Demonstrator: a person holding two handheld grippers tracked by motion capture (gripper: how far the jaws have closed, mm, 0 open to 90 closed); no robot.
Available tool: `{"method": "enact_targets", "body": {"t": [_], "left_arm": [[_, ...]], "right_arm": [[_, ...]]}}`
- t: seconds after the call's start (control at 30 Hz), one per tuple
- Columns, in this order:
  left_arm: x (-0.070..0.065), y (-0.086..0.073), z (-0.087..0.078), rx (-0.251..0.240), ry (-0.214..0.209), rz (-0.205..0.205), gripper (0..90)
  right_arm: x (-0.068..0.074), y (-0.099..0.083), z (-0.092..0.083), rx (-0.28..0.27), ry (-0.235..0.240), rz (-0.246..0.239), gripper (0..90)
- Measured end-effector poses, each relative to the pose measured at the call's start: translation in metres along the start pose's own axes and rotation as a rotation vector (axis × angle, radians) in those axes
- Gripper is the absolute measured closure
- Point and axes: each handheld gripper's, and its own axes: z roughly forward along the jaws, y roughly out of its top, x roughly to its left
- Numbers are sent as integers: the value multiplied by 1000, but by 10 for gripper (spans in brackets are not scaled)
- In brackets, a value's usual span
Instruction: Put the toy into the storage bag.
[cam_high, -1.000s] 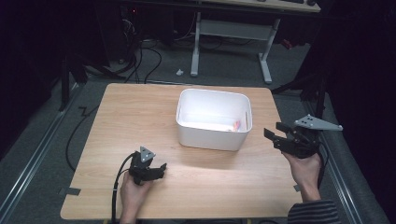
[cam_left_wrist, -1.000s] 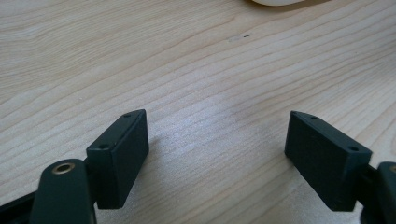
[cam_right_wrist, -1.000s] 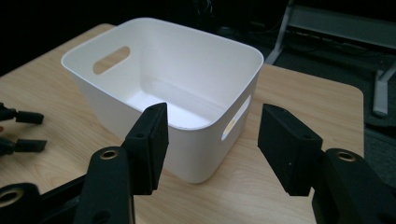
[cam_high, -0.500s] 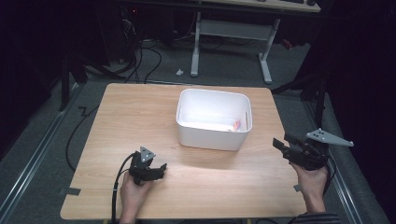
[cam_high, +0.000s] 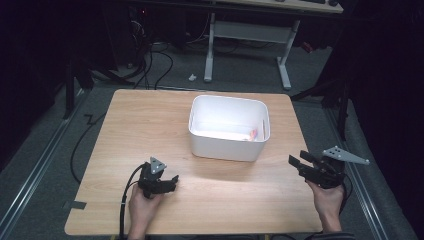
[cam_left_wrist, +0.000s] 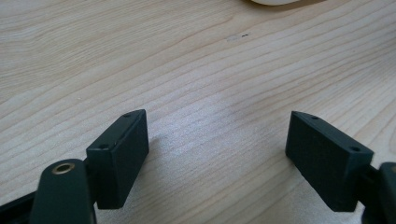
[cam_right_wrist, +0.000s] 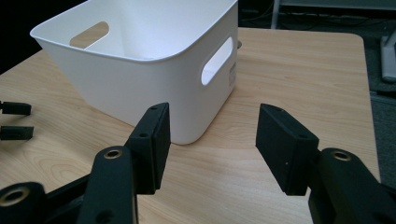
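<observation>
A dim room with grey floor (cam_high: 50, 150) surrounds my pale wooden worktop (cam_high: 150, 125). The white bin (cam_high: 227, 145) sits right of its middle. My right gripper (cam_high: 295, 162) and left gripper (cam_high: 172, 181) hover near the front edge, fingers apart, holding nothing.

A light wooden table with rounded corners (cam_high: 150, 125) fills the middle of the high view, brightly lit against a dark room. Grey carpeted floor (cam_high: 45, 165) surrounds it. At the top centre stands a white metal-legged desk frame (cam_high: 250, 35); black cables (cam_high: 150, 60) tangle on the floor at upper left.
</observation>
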Motion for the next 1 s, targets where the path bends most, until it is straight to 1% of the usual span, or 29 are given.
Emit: {"method": "enact_targets", "body": {"t": [0.1, 0.3, 0.4, 0.6, 0.63, 0.67, 0.7, 0.83, 0.9, 1.0], "left_arm": [[0, 0, 0, 0, 0, 0, 216], [0, 0, 0, 0, -1, 1, 216], [0, 0, 0, 0, -1, 1, 216], [0, 0, 0, 0, -1, 1, 216], [0, 0, 0, 0, -1, 1, 216], [0, 0, 0, 0, -1, 1, 216], [0, 0, 0, 0, -1, 1, 216], [0, 0, 0, 0, -2, 1, 216], [0, 0, 0, 0, -2, 1, 216], [0, 0, 0, 0, -3, 1, 216]], "right_arm": [[2, -2, 3, 5, 3, 1, 454], [8, -7, 13, 27, 7, -14, 454], [10, -10, 19, 39, 17, -11, 459], [18, -16, 32, 64, 28, -29, 474], [18, -16, 32, 64, 28, -29, 474], [20, -17, 36, 71, 35, -37, 475], [21, -18, 38, 75, 36, -32, 476], [25, -20, 44, 88, 42, -39, 478], [26, -22, 47, 92, 39, -44, 478], [26, -25, 51, 104, 45, -39, 479]]}}
